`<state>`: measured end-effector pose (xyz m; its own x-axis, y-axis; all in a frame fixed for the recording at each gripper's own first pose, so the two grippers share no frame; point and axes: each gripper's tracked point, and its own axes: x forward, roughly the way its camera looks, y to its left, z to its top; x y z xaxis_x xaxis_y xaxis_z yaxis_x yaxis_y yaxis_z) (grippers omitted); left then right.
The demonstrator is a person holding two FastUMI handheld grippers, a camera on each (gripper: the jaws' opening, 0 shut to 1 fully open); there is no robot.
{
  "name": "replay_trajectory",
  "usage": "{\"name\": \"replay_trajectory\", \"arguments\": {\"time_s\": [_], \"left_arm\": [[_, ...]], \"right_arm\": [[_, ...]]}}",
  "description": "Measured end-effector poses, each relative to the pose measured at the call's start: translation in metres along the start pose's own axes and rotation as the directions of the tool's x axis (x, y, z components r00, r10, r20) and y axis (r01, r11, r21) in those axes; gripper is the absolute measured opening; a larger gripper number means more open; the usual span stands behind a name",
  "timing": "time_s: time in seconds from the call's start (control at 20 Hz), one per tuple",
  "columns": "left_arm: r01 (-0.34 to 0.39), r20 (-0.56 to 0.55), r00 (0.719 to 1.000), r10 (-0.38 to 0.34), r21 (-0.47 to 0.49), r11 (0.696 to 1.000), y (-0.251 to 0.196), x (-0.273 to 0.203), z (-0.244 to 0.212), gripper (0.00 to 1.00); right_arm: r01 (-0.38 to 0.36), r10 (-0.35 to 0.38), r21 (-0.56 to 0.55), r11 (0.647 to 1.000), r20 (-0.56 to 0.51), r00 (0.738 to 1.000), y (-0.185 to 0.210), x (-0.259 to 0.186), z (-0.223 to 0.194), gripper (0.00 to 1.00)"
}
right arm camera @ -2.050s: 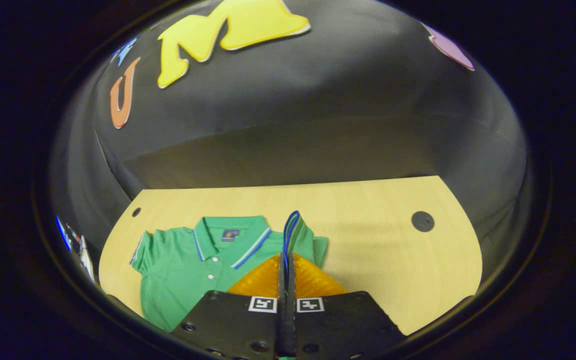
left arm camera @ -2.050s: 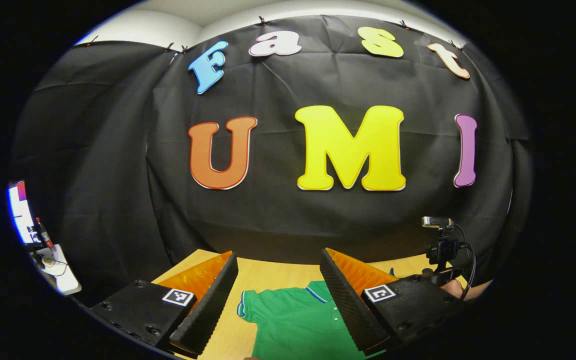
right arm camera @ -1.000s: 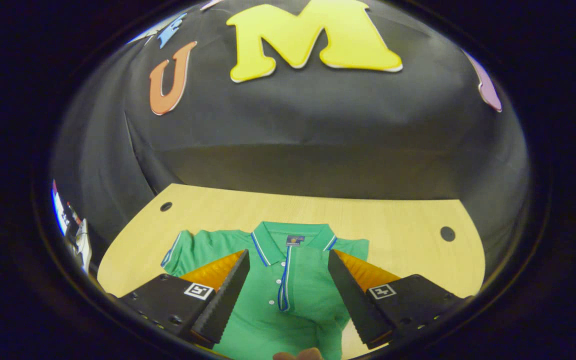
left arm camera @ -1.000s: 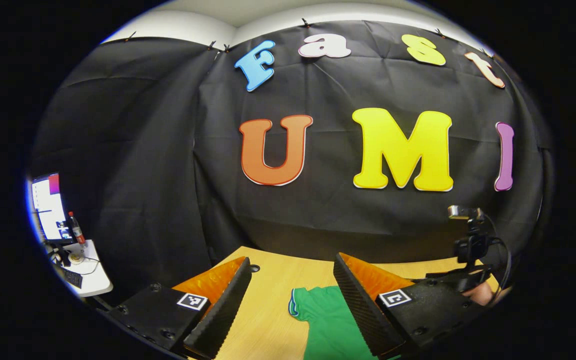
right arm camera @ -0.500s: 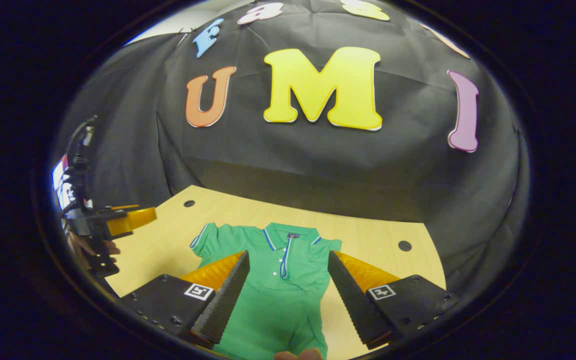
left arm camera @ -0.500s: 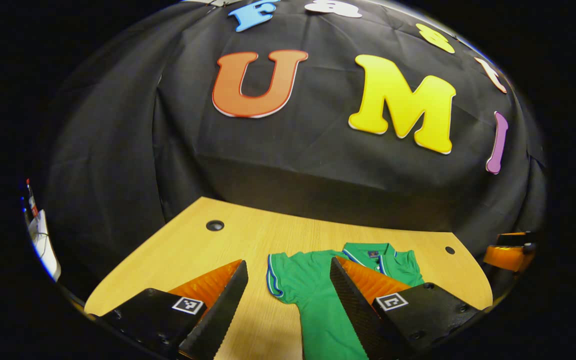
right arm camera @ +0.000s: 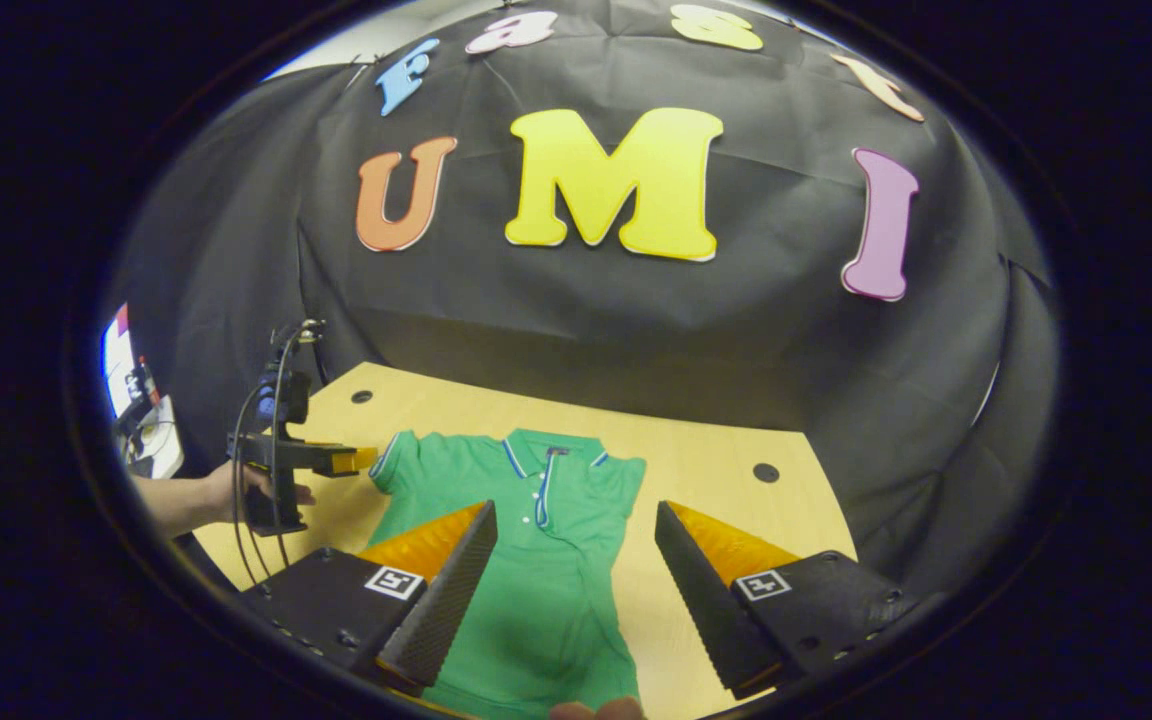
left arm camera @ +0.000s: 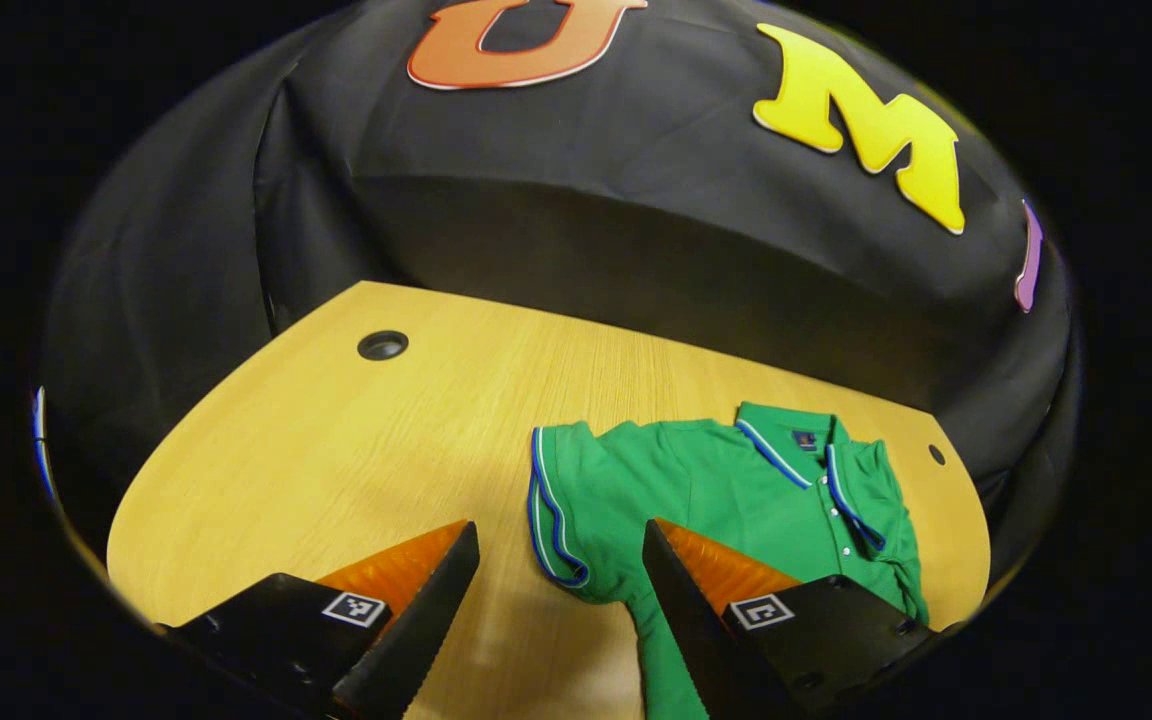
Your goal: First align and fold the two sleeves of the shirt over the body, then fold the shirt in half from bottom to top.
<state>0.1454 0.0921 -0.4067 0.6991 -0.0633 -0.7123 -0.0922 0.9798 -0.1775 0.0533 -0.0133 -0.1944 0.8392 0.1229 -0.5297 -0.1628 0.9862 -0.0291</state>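
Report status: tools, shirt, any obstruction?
Left tool open by unfolded sleeve. Right tool open over shirt, other sleeve folded. Nothing in the way.

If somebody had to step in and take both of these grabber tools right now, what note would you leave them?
Left gripper: open, holding nothing, low over the table at the cuff of the spread sleeve.
Right gripper: open, holding nothing, above the shirt body.
The shirt lies flat, collar toward the wall.
Done: the other sleeve looks folded onto the body.
Left: fold the spread sleeve over the body, then fold the shirt bottom to top.
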Motion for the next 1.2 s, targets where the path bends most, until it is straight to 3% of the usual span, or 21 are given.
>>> {"name": "replay_trajectory", "arguments": {"time_s": [0.35, 0.6, 0.7, 0.75, 0.8, 0.85, 0.9, 0.95, 1.05, 1.2], "left_arm": [[-0.021, -0.052, 0.998, 0.021, 0.013, 1.0, 0.014, 0.047, -0.007, 1.0], [-0.11, -0.089, 0.99, 0.113, 0.033, 0.993, 0.015, 0.046, -0.019, 1.0], [-0.152, -0.083, 0.984, 0.156, 0.046, 0.987, 0.018, 0.045, -0.021, 0.9], [-0.156, -0.083, 0.984, 0.159, 0.044, 0.987, 0.015, 0.046, -0.021, 0.77], [-0.152, -0.086, 0.984, 0.155, 0.043, 0.987, 0.012, 0.046, -0.021, 0.73], [-0.145, -0.089, 0.985, 0.149, 0.042, 0.988, 0.011, 0.045, -0.021, 0.6], [-0.133, -0.091, 0.987, 0.136, 0.041, 0.99, 0.008, 0.043, -0.02, 0.37], [-0.111, -0.093, 0.989, 0.115, 0.042, 0.993, 0.004, 0.042, -0.019, 0.35], [-0.085, -0.098, 0.991, 0.088, 0.038, 0.996, -0.001, 0.045, -0.02, 0.14], [-0.059, -0.079, 0.995, 0.058, 0.001, 0.998, -0.008, 0.035, -0.013, 0.08]], "right_arm": [[0.032, -0.033, -0.012, 0.999, -0.039, 0.999, -0.006, -0.002, -0.014, 0.96], [0.027, -0.027, -0.041, 0.999, -0.015, 1.0, -0.003, 0.004, -0.005, 0.98], [0.022, -0.023, -0.057, 0.998, -0.012, 1.0, -0.004, 0.006, -0.004, 0.98], [0.022, -0.022, -0.062, 0.998, -0.012, 1.0, -0.005, 0.006, -0.005, 0.95], [0.019, -0.02, -0.063, 0.998, -0.003, 1.0, -0.007, 0.006, -0.002, 0.95], [0.022, -0.021, -0.059, 0.998, 0.004, 1.0, -0.009, 0.006, 0.0, 0.95], [0.024, -0.024, -0.052, 0.998, 0.01, 1.0, -0.012, 0.006, 0.001, 0.95], [0.028, -0.028, -0.043, 0.999, 0.01, 1.0, -0.016, 0.006, 0.001, 0.95], [0.037, -0.037, -0.023, 0.999, 0.01, 0.999, -0.025, 0.009, 0.0, 0.95], [0.051, -0.051, 0.003, 0.999, 0.024, 0.998, -0.035, 0.008, 0.002, 0.95]]}}
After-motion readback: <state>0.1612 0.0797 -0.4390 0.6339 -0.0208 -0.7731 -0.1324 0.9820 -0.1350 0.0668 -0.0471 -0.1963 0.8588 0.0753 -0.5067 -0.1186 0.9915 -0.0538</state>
